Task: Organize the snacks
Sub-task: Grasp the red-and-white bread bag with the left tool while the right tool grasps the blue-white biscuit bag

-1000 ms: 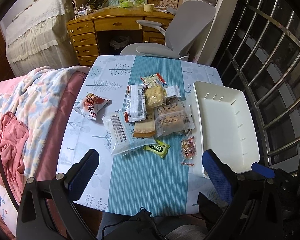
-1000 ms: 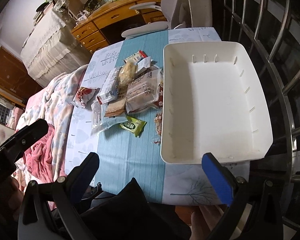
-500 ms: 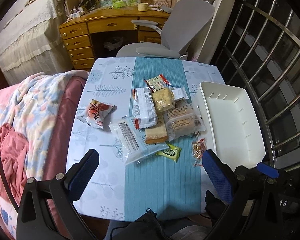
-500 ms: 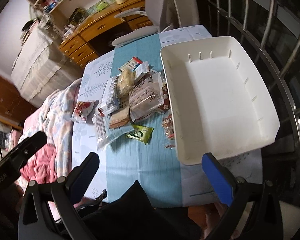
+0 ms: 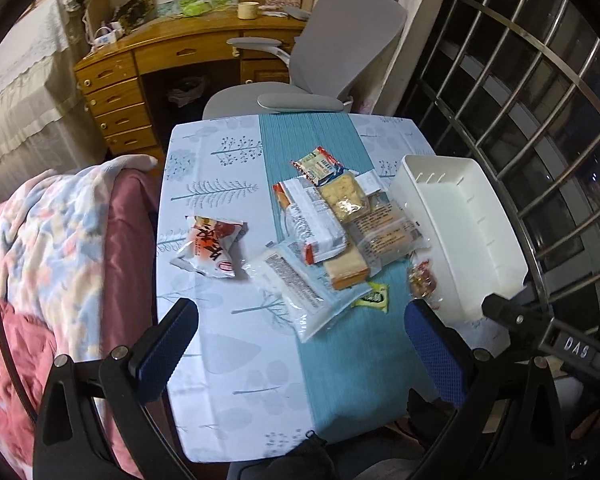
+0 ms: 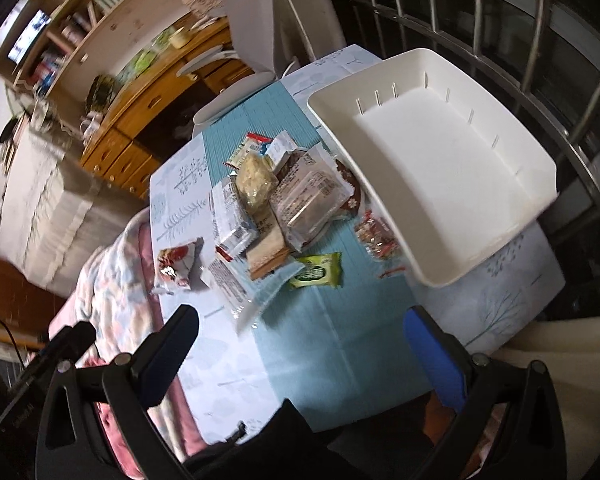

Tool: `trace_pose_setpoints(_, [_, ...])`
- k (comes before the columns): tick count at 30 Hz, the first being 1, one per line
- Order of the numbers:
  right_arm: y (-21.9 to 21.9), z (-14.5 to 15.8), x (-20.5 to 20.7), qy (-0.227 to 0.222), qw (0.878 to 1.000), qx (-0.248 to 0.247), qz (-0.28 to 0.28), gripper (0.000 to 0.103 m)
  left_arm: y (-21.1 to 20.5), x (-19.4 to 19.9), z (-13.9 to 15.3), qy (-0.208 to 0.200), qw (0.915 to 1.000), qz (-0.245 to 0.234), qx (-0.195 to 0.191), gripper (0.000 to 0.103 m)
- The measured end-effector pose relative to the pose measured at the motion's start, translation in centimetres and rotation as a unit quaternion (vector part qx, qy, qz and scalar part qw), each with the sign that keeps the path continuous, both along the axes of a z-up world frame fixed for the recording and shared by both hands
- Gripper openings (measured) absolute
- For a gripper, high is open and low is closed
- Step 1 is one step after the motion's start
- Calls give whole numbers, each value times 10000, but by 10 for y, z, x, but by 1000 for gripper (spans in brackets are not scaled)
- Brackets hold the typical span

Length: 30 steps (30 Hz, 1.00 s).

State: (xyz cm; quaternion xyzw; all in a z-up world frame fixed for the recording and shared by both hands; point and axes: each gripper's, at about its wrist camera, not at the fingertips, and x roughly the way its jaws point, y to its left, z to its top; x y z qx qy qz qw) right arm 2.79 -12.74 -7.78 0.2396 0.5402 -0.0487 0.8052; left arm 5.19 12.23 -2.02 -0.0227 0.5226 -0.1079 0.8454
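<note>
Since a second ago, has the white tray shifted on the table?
Cannot tell. The white tray still sits on the table's right side beside the snack pile; the cameras themselves moved.

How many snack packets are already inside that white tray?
0. The white tray holds nothing; its whole floor shows bare. All the snacks lie outside it on the table: a heap of packets beside the tray and a red-and-white bag lying apart.
</note>
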Motion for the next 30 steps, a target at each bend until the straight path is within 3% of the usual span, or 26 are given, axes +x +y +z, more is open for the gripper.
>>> trace_pose_setpoints(9, [31, -7, 4, 257, 9970, 59, -734, 102, 49, 18, -18, 180, 9995, -243, -55, 102])
trace_pose_setpoints(15, [39, -26, 8, 592, 9903, 510, -1145, 102, 71, 36, -39, 417, 9987, -274, 86, 102])
trace_pose_setpoints(22, [44, -62, 27, 1214, 9690, 1393, -1639, 102, 84, 66, -63, 692, 9973, -94, 230, 102])
trace_pose_setpoints(30, [59, -101, 59, 1859, 9501, 1774, -1771, 102, 91, 110, -104, 1313, 9907, 280, 214, 102])
